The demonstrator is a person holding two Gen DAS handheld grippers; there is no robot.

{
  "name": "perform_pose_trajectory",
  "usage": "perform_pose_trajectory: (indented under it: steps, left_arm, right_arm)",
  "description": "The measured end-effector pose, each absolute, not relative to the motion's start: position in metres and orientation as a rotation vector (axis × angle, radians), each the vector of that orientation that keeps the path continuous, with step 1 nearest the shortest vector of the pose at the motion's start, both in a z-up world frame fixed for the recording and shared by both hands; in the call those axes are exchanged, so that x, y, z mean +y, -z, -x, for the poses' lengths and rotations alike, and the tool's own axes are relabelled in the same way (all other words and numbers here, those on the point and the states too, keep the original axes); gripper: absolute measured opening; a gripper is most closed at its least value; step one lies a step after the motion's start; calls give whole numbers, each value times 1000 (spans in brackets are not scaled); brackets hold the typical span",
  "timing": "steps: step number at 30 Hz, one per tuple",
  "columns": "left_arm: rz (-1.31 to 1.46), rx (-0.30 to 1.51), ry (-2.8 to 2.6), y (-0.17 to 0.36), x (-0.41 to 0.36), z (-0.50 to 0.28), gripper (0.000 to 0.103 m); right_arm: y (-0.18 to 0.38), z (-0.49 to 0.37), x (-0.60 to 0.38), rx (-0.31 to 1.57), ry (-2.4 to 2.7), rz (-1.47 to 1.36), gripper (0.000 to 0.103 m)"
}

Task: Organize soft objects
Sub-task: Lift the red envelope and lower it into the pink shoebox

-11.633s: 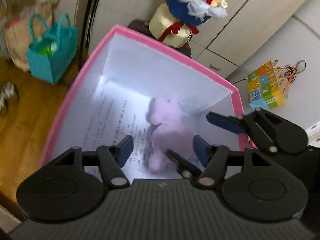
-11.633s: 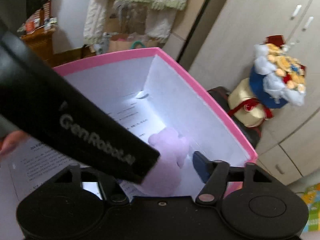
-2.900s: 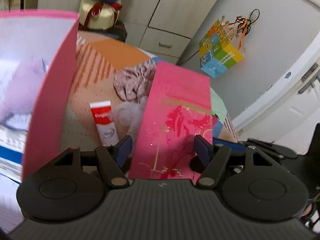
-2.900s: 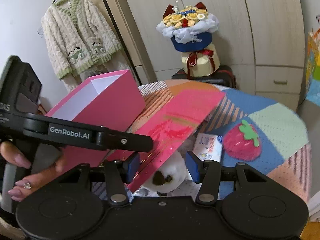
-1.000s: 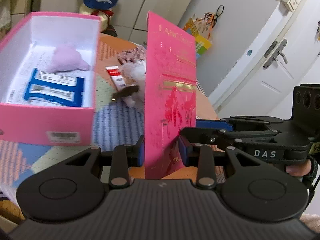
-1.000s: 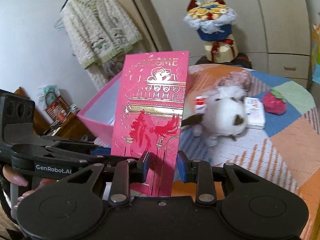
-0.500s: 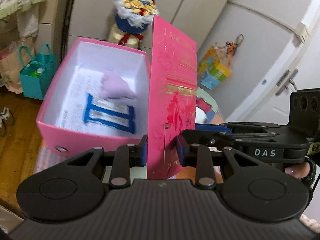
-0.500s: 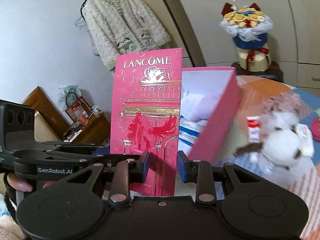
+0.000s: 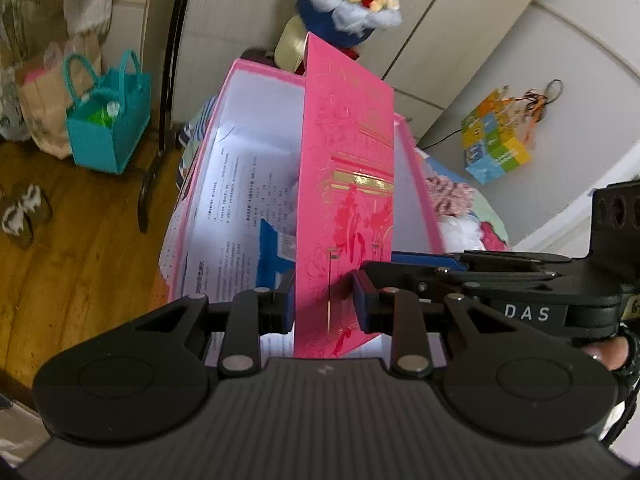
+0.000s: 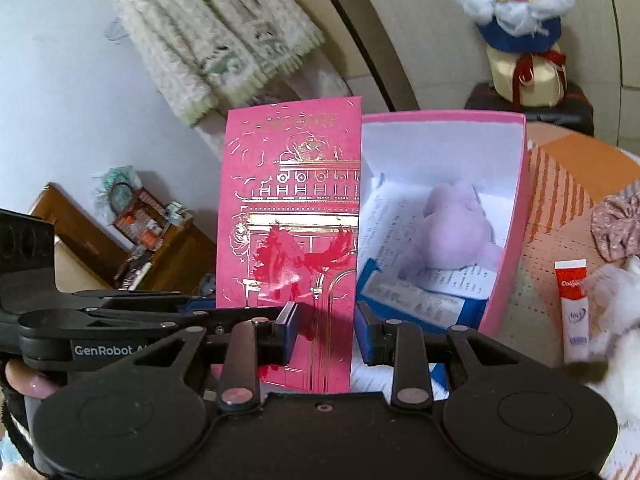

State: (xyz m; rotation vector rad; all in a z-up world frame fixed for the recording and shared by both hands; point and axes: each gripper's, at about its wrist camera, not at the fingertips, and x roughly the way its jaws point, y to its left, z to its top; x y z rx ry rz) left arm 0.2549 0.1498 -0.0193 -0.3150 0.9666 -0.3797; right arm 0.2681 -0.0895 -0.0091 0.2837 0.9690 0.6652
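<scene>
since a second ago the pink lid point(image 9: 344, 200), clamped upright by left claw point(image 9: 322, 304) and right claw point(image 10: 324, 328), has been carried over the pink box point(image 10: 516, 208); tilted, its edge could be snagged on the rim.

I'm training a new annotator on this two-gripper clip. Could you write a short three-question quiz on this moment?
1. True or false: the left gripper and the right gripper both grip the pink gift bag.
2. What already lies in the pink box?
A. a lilac plush toy and a blue packet
B. a toothpaste tube
C. a bouquet
3. Fill in: the toothpaste tube lies ____ the pink box.

Key:
1. True; the pads of both press on its lower part.
2. A: the lilac plush toy and the blue packet.
3. Outside, on the patchwork cover.
</scene>
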Motion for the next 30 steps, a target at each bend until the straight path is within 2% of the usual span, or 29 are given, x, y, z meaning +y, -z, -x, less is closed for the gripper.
perform_pose_trajectory:
  steps: [6, 11, 16, 22, 27, 30]
  left_arm:
    - [323, 1019, 376, 39, 151, -290, 27]
    - [306, 1003, 376, 43, 148, -298, 26]
    - [293, 994, 383, 42, 143, -303, 25]
    - [249, 944, 352, 38, 145, -299, 28]
    - [156, 895, 322, 23, 144, -277, 49]
    - [115, 850, 304, 9, 145, -258, 54]
  right_arm:
    - [26, -306, -78, 1044, -637, -262, 37]
    - [32, -315, -73, 1025, -644, -222, 37]
    - [31, -321, -70, 1034, -634, -195, 32]
    - [28, -315, -66, 1007, -623, -137, 32]
    - [18, -295, -74, 959, -635, -102, 33]
    - [5, -276, -83, 911, -637, -79, 33]
